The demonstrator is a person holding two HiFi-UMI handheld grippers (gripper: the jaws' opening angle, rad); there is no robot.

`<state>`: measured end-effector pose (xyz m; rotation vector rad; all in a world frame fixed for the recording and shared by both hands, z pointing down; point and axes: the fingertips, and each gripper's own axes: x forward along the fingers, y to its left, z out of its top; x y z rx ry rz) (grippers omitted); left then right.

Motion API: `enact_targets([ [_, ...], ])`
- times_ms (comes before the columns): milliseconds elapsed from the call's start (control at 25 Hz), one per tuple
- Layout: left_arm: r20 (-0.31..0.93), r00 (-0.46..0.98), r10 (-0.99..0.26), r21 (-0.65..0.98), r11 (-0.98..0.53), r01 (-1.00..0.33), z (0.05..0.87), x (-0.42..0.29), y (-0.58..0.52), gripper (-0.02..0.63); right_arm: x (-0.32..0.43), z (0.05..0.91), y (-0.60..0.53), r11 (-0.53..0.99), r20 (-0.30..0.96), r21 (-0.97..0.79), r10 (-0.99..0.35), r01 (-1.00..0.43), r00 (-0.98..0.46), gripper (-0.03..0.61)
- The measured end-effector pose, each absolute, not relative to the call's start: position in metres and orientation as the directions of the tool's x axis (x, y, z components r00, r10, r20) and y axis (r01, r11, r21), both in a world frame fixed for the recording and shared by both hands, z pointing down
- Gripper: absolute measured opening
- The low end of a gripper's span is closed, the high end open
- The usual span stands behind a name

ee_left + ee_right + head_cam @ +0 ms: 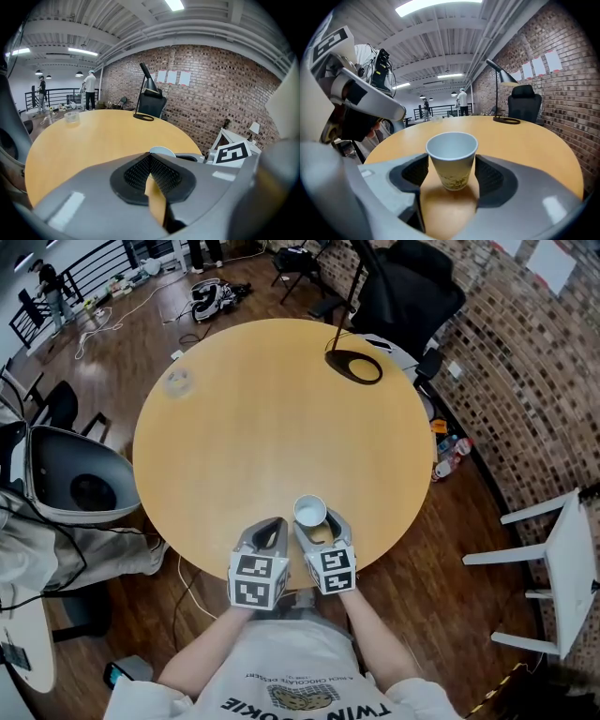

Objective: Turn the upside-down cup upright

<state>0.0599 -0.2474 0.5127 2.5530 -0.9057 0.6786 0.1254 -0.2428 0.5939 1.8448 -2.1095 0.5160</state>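
Shirt (298,688) at bottom centre, print reading "TWIN" and what looks like "COOKIE". On the one round table (281,409), two grippers sit low in the head view: left gripper (272,524) pinched together on nothing, then right gripper (320,519) a cup's width apart, pads against the one paper cup (310,512). It stands mouth-up near the table's lower edge

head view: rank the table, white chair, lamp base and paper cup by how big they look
1. table
2. white chair
3. lamp base
4. paper cup
The last two look close, and the cup sits nearer the camera, so their order is unsure.
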Motion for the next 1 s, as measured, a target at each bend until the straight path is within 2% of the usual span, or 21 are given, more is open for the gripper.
enact_targets([
  [240, 0.543, 0.672, -0.504, 0.167, -0.719, -0.674, 0.513, 0.063, -0.239, 0.003, 0.126, 0.588, -0.222, 0.141, 0.463, -0.108, -0.869, -0.984, -0.175, 0.300],
  [560, 0.540, 0.652, -0.532, 0.146, -0.704, -0.695, 0.512, 0.069, -0.220, 0.003, 0.131, 0.547, -0.184, 0.108, 0.391, -0.357, -0.885, -0.928, -0.253, 0.291],
  [720, 0.539, 0.655, -0.530, 0.142, -0.709, -0.691, 0.510, 0.070, -0.202, 0.003, 0.124, 0.522, -0.179, 0.151, 0.346, -0.368, -0.894, -0.917, -0.286, 0.227],
  [1000, 0.509, 0.697, -0.505, 0.161, -0.740, -0.653, 0.505, 0.055, -0.172, 0.003, 0.111, 0.509, -0.156, 0.129, 0.333, -0.372, -0.906, -0.919, -0.262, 0.113],
])
